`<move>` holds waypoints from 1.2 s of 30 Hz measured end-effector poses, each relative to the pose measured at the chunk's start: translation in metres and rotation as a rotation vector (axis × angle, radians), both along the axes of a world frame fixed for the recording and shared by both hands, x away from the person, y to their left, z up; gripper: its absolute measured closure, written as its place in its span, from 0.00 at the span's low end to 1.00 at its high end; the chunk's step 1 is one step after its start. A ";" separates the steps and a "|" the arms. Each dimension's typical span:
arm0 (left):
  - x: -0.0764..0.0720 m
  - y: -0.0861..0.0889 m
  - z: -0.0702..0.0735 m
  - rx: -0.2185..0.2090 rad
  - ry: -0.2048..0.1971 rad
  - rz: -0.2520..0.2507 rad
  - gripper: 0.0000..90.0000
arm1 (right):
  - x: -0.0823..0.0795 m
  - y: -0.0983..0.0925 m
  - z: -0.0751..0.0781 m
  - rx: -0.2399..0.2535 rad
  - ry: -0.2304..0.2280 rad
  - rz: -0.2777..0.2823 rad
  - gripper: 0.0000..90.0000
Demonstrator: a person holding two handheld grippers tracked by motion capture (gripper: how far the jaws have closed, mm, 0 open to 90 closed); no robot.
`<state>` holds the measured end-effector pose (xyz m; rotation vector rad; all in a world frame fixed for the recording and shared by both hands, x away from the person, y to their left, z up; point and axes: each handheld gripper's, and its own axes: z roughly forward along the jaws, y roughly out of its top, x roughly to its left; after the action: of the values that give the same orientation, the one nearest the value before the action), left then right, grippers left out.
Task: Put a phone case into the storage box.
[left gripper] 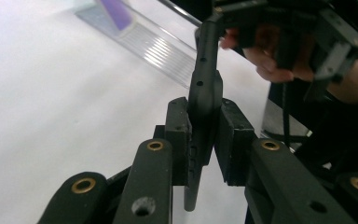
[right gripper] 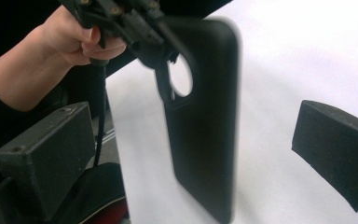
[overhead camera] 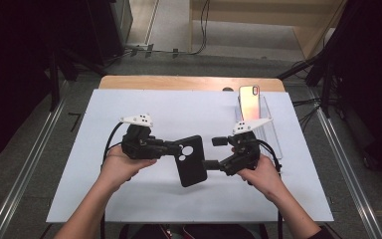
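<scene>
A: The left gripper is clamped on the black phone case, pinching its edge near the camera hole.

B: The case hangs above the white mat, long axis running twelve to six. The right gripper, at three o'clock of it, stands wide open, with the case between its jaws, untouched.

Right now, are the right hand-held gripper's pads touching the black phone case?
Apart. In the right gripper view, the right hand-held gripper stands wide open, with white table visible between each pad and the black phone case.
</scene>
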<state>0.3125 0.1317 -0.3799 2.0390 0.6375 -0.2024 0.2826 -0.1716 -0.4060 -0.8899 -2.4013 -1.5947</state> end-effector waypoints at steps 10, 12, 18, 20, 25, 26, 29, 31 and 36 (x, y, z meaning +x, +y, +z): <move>-0.001 -0.003 0.004 0.024 0.014 0.144 0.85 | -0.006 0.018 -0.004 -0.110 -0.055 -0.105 0.00; -0.001 -0.003 0.004 0.033 0.027 0.162 0.85 | -0.007 0.021 -0.004 -0.122 -0.076 -0.144 0.00; -0.005 -0.010 0.007 0.080 0.008 0.225 0.85 | -0.009 0.030 -0.005 -0.142 -0.102 -0.232 0.00; -0.006 -0.012 0.007 0.079 0.027 0.244 0.85 | -0.011 0.033 -0.005 -0.150 -0.111 -0.266 0.00; -0.008 -0.015 0.007 0.075 0.039 0.283 0.85 | -0.014 0.040 -0.006 -0.151 -0.111 -0.323 0.00; -0.009 -0.015 0.007 0.073 0.041 0.288 0.85 | -0.014 0.041 -0.006 -0.148 -0.108 -0.332 0.00; -0.010 -0.017 0.007 0.066 0.049 0.304 0.85 | -0.014 0.046 -0.008 -0.140 -0.104 -0.338 0.00; -0.011 -0.019 0.007 0.070 0.060 0.312 0.85 | -0.014 0.049 -0.009 -0.153 -0.111 -0.349 0.00; -0.013 -0.024 0.007 0.081 0.058 0.322 0.85 | -0.014 0.056 -0.012 -0.170 -0.107 -0.372 0.00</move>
<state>0.2992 0.1078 -0.3727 1.9796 1.0121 -0.0463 0.2690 -0.1155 -0.4179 -1.3858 -2.5940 -1.6025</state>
